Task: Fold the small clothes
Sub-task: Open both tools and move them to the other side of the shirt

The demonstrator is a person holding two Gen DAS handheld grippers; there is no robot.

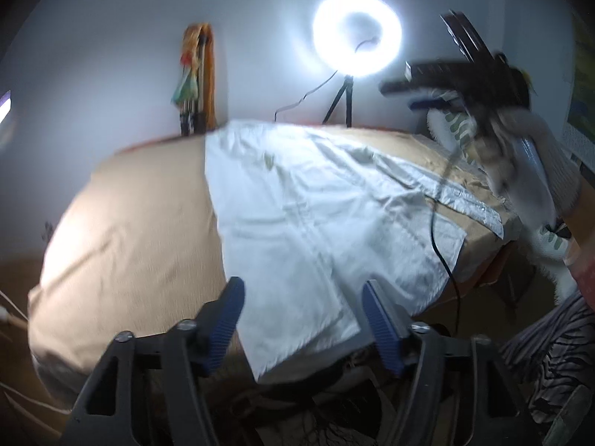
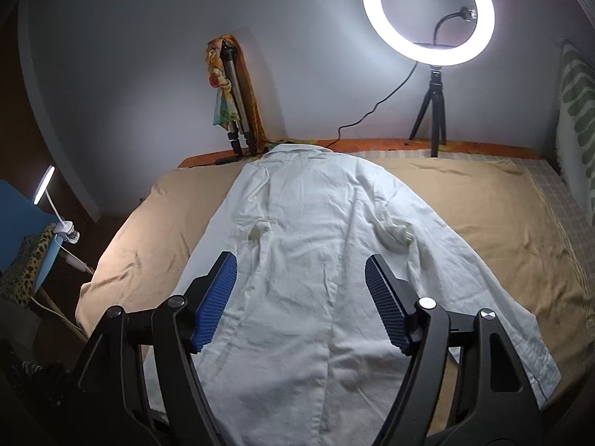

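A white shirt [image 2: 316, 241] lies spread flat on a tan bedsheet [image 2: 483, 200], collar toward the far wall and one sleeve folded in over the body. My right gripper [image 2: 301, 260] hangs above the middle of the shirt, open, with nothing between its blue pads. In the left wrist view the same shirt [image 1: 316, 204] runs across the bed. My left gripper [image 1: 303, 286] is open above its near edge, apart from the cloth. At the upper right of that view the right gripper [image 1: 405, 81] appears blurred in a gloved hand [image 1: 535, 148].
A lit ring light [image 2: 427, 11] on a small tripod stands at the bed's far edge, its cable [image 2: 375, 106] trailing left. A folded tripod with coloured cloth [image 2: 230, 89] leans on the wall. A desk lamp [image 2: 44, 186] is at left, a green-patterned pillow [image 2: 572, 111] at right.
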